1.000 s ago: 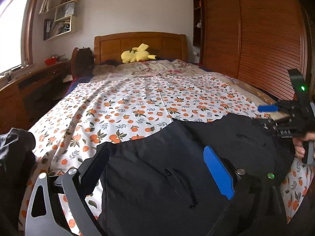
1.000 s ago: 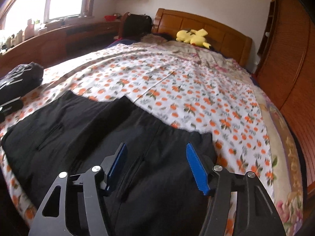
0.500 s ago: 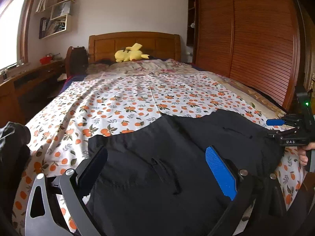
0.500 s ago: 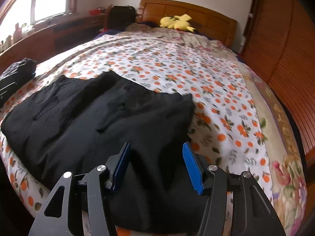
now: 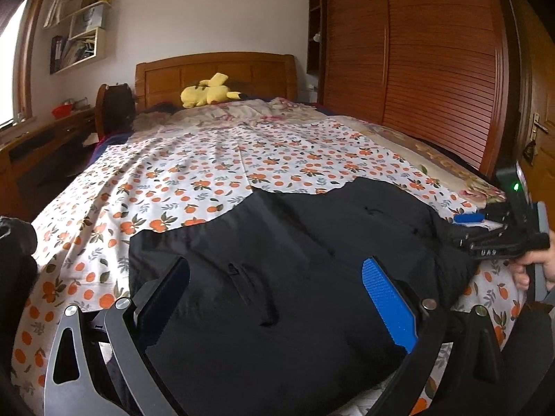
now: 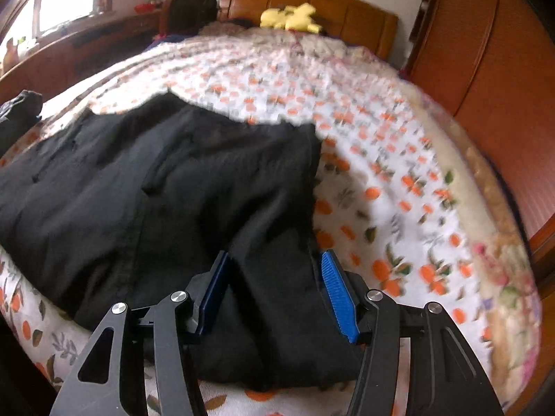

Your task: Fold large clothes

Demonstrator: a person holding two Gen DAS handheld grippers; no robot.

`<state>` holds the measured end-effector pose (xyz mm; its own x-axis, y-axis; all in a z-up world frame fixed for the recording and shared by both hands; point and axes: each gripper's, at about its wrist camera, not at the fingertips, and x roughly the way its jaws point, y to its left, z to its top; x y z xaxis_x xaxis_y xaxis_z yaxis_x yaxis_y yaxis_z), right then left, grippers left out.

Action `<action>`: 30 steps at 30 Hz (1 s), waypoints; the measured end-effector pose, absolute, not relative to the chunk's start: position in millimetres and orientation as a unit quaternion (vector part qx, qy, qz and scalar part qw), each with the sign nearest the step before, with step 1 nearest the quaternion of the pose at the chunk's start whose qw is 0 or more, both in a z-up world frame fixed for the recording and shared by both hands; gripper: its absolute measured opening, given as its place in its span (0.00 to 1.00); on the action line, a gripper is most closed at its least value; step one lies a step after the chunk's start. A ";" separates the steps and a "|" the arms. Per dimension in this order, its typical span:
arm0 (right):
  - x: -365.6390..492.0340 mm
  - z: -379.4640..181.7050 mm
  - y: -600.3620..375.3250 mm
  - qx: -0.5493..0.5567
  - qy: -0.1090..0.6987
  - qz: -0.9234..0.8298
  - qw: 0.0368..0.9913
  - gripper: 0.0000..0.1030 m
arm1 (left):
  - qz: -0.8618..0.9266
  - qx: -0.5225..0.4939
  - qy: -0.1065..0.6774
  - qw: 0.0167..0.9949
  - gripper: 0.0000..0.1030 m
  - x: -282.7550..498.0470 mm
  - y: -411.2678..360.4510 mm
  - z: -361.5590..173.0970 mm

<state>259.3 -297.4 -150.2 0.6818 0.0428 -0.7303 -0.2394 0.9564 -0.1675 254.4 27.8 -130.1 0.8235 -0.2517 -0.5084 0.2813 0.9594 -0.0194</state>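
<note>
Near edge of bed: black garment [image 5: 298, 277] spread flat across the orange-print sheet [image 5: 215, 163], one end hanging toward the foot

Left gripper [image 5: 277, 298] over the garment, jaws spread wide, nothing between the pads but cloth lying below

Right gripper [image 6: 274, 287] at the garment's right edge; a ridge of black cloth sits between the blue pads [image 6: 334, 289], jaws partly apart, cannot tell if they pinch it. Right view is motion-blurred

Left view alone shows the right gripper side-on with a green light, a hand [image 5: 536, 270] on its handle. Dark bundle [image 6: 17, 114] at the bed's left edge, near the garment

Farther: yellow plush toy [image 5: 208, 94] against the wooden headboard [image 5: 215, 69]; slatted wardrobe [image 5: 433, 69] along the right; wall shelves [image 5: 79, 34] only in the left view
</note>
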 end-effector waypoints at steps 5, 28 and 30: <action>259.2 -121.5 -283.5 -0.124 0.355 0.106 0.920 0.23 | -0.146 0.029 0.261 0.954 0.97 248.4 20.0 -132.6; 258.7 -129.1 -251.3 -0.108 0.360 0.135 0.917 0.25 | -0.138 0.028 0.273 0.952 0.97 223.3 11.1 -151.7; 251.4 -126.4 -239.8 -0.106 0.353 0.157 0.916 0.27 | -0.134 0.031 0.274 0.952 0.97 221.8 11.0 -154.0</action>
<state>251.4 -239.8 -126.4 0.7013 0.2118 -0.6806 -0.3622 0.9283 -0.0843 221.8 11.0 -154.0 0.8136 -0.2392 -0.5300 0.2727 0.9620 -0.0156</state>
